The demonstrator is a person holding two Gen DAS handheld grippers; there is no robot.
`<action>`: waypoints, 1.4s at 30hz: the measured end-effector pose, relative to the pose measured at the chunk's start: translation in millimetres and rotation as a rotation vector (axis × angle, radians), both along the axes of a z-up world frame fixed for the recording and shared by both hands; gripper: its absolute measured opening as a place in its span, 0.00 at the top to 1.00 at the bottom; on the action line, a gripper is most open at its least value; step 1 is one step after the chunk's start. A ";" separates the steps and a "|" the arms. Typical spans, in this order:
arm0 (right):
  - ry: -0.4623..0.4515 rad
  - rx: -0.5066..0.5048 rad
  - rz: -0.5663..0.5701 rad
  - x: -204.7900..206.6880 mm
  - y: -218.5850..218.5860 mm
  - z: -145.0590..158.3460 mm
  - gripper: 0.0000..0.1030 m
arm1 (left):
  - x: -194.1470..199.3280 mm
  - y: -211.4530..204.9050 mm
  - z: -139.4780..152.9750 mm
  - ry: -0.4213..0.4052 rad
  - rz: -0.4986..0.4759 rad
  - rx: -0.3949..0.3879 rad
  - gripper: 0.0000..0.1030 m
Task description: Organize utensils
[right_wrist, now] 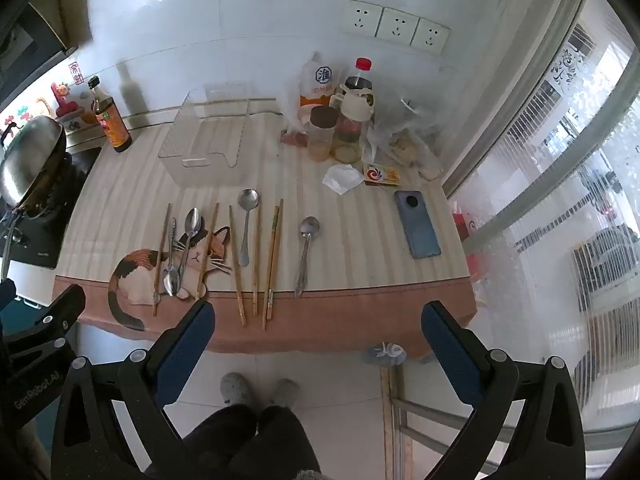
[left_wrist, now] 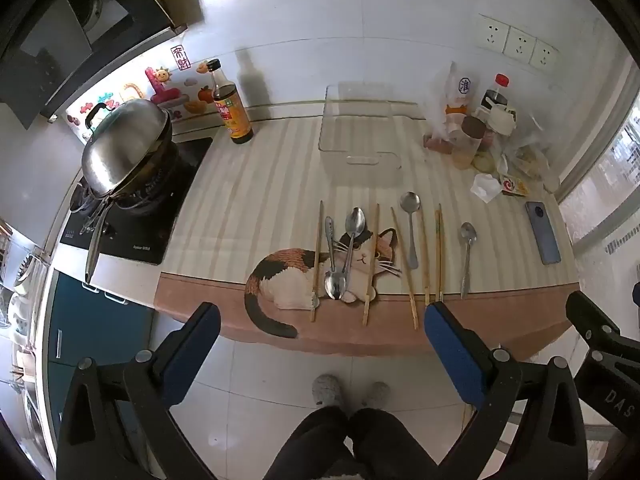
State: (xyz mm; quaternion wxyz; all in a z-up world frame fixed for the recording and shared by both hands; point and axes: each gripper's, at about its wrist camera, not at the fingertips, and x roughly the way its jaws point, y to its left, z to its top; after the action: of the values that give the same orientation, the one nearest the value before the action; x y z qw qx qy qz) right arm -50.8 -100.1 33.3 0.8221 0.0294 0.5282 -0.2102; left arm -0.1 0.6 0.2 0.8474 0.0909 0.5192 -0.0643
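Observation:
Several metal spoons and wooden chopsticks lie in a row near the table's front edge. Two spoons cross on the cat picture. A third spoon lies in the middle, a fourth at the right. Chopsticks lie between them. A clear plastic bin stands empty behind them. My left gripper and right gripper are both open and empty, held before the table edge above the floor.
A soy sauce bottle stands at the back left. Jars, bottles and bags crowd the back right. A phone lies at the right. A wok sits on the stove left of the table.

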 end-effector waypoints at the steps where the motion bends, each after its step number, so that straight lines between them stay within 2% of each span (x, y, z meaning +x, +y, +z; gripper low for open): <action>1: -0.001 0.006 0.000 0.2 0.3 0.2 0.00 | -0.1 -0.1 0.1 -0.001 -0.001 0.002 0.00; 12: 0.003 0.010 0.002 -6.3 1.7 -7.0 0.00 | -7.4 7.6 -1.3 -0.011 0.012 0.004 0.00; 37: 0.008 0.025 -0.019 -9.8 4.0 -3.3 0.00 | -2.0 14.5 13.0 -0.017 0.002 0.011 0.00; 42: 0.007 0.028 -0.018 -10.0 4.0 -2.5 0.00 | -5.3 13.5 8.7 -0.018 0.002 0.012 0.00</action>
State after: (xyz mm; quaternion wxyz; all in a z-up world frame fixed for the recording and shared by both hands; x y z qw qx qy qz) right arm -60.9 -96.1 30.8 0.8179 0.0448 0.5337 -0.2103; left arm -5.5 14.1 8.9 0.8515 0.0960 0.5121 -0.0594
